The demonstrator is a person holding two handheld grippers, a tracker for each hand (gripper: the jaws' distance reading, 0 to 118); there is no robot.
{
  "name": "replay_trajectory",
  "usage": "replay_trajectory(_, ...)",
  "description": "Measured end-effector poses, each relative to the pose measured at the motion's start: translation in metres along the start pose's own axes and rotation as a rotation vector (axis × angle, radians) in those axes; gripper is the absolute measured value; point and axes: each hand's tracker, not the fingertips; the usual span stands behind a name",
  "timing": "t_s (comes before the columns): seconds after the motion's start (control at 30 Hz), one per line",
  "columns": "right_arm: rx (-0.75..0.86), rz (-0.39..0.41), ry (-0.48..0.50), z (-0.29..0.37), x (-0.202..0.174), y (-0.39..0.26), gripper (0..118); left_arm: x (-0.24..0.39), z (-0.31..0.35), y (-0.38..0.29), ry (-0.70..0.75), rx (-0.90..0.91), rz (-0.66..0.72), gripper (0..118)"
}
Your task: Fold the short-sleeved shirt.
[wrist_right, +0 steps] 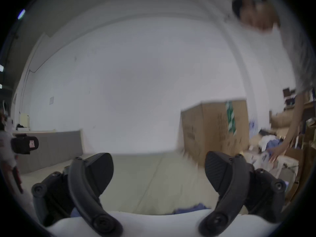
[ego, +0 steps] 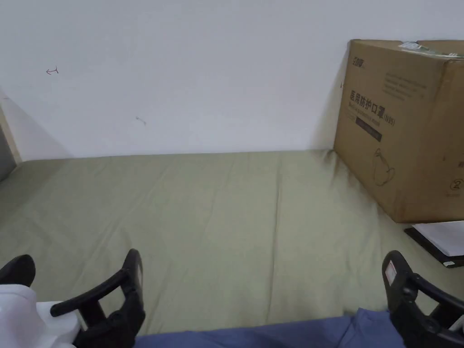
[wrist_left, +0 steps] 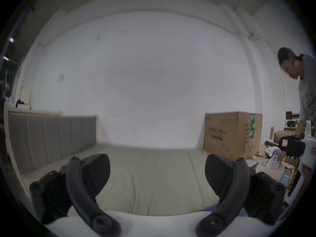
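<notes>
Head view: a bed [ego: 217, 213] covered with an olive-green sheet is seen against a white wall [ego: 181, 68]; a cardboard box [ego: 403, 131] stands on the sheet at the far right corner, touching the wall, with a dark flat item bearing white paper [ego: 437, 242] just in front of it. The short-sleeved shirt [ego: 290, 333], blue, is seen as a strip at the near edge of the bed, between the two tools; it is judged to lie unfolded and not yet taken up. The left hand-held gripper [ego: 79, 267] is held at the lower left with its jaws spread; the right hand-held gripper [ego: 419, 290] is cut off by the lower right border, so its state cannot be told here.

Left gripper view: the left hand-held gripper [wrist_left: 157, 169] is seen with jaws wide apart and nothing between them; the sheet lies beyond, and a sliver of blue shirt [wrist_left: 213, 207] shows at the right jaw's base. A second person [wrist_left: 306, 90] is seen bending at the far right, beside the box [wrist_left: 232, 134].

Right gripper view: the right hand-held gripper [wrist_right: 159, 168] is likewise spread and empty; blue cloth [wrist_right: 189, 209] shows just below it. Both tools are judged to be held low and open over the near hem so that the shirt can be gripped at two points.
</notes>
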Motion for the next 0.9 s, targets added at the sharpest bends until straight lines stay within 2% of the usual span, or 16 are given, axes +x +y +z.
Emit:
replay_trajectory(0.03, 0.017, 0.040, -0.030, 0.003, -0.009, -0.002, 96, 0.007, 0.006, 0.000, 0.011, 0.020, -0.018, 96)
replay_trajectory(0.07, 0.014, 0.070, -0.030, 0.005, -0.018, -0.005, 71, 0.013, 0.011, 0.001, 0.015, 0.031, -0.039, 70)
replay_trajectory(0.13, -0.041, 0.130, 0.005, 0.004, -0.026, -0.007, 0, 0.029, 0.013, 0.000, 0.053, 0.006, -0.100, 0)
replay_trajectory(0.2, -0.067, 0.181, -0.018, 0.005, -0.030, -0.007, 0, 0.032, 0.020, -0.003, 0.043, -0.009, -0.098, 0)
replay_trajectory(0.27, -0.061, 0.142, -0.006, 0.009, -0.027, -0.004, 0, 0.032, 0.019, -0.006, 0.003, -0.036, -0.061, 0)
replay_trajectory(0.37, -0.097, 0.145, -0.036, 0.003, -0.025, 0.000, 0, 0.028, 0.013, -0.008, 0.056, -0.082, -0.064, 0)
replay_trajectory(0.43, -0.119, 0.151, -0.005, 0.003, -0.018, 0.006, 0, 0.002, 0.002, 0.001, -0.042, -0.158, 0.048, 0)
replay_trajectory(0.47, -0.124, 0.162, -0.001, 0.000, -0.014, 0.005, 0, -0.014, -0.006, 0.004, -0.044, -0.201, 0.090, 0)
replay_trajectory(0.57, -0.161, 0.157, 0.011, 0.003, -0.004, 0.009, 0, -0.083, -0.059, 0.001, -0.075, -0.532, 0.241, 0)
replay_trajectory(0.7, -0.294, 0.135, 0.027, -0.001, 0.000, -0.005, 0, -0.176, -0.113, -0.065, -0.249, -0.954, 0.630, 0)
replay_trajectory(0.73, -0.313, 0.135, 0.035, -0.003, 0.000, -0.012, 0, -0.194, -0.118, -0.087, -0.268, -0.980, 0.708, 5)
replay_trajectory(0.77, -0.319, 0.140, 0.039, -0.006, -0.002, -0.017, 0, -0.205, -0.119, -0.103, -0.296, -0.999, 0.767, 21)
replay_trajectory(0.8, -0.329, 0.146, 0.045, -0.010, -0.004, -0.023, 0, -0.220, -0.117, -0.125, -0.317, -0.975, 0.830, 51)
replay_trajectory(0.83, -0.344, 0.156, 0.046, -0.015, -0.006, -0.028, 0, -0.230, -0.116, -0.142, -0.282, -0.985, 0.846, 100)
replay_trajectory(0.87, -0.362, 0.163, 0.039, -0.020, -0.008, -0.034, 0, -0.238, -0.115, -0.158, -0.239, -1.010, 0.856, 118)
replay_trajectory(0.9, -0.378, 0.159, 0.037, -0.026, -0.010, -0.037, 0, -0.244, -0.109, -0.169, -0.225, -1.000, 0.864, 116)
